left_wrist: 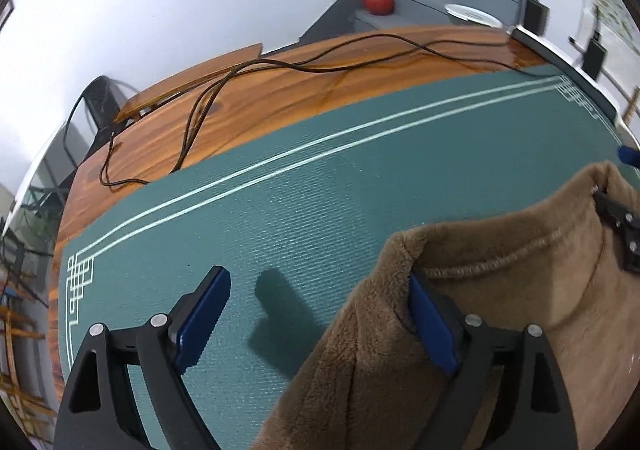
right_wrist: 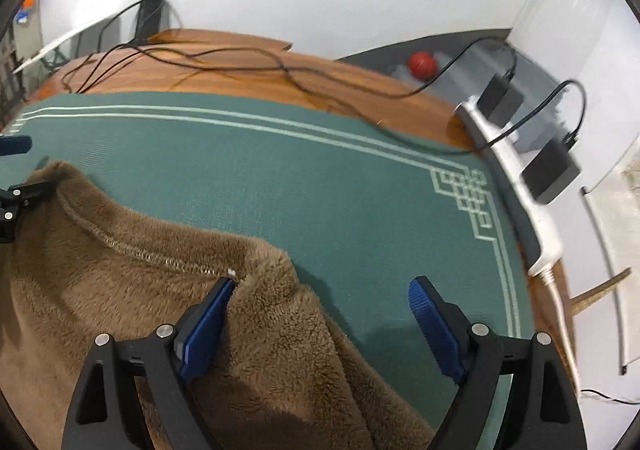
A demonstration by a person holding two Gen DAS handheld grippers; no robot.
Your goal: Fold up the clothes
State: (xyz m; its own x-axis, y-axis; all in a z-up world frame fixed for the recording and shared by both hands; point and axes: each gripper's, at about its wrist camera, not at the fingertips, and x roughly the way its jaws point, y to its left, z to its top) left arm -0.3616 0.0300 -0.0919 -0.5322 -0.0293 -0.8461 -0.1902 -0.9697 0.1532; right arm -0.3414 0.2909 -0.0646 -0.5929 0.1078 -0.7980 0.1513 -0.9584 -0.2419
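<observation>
Brown fleece garment (left_wrist: pixel 500 290) on green mat (left_wrist: pixel 280 209), flanked at the corners by left gripper (left_wrist: pixel 316 314) and right gripper (right_wrist: pixel 320 318), both spread wide and gripping nothing; fold stage undetermined.

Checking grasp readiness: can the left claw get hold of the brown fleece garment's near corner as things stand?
Probably yes. The left claw is open, one blue pad already against the brown fleece garment; nothing blocks it on the green mat.
</observation>
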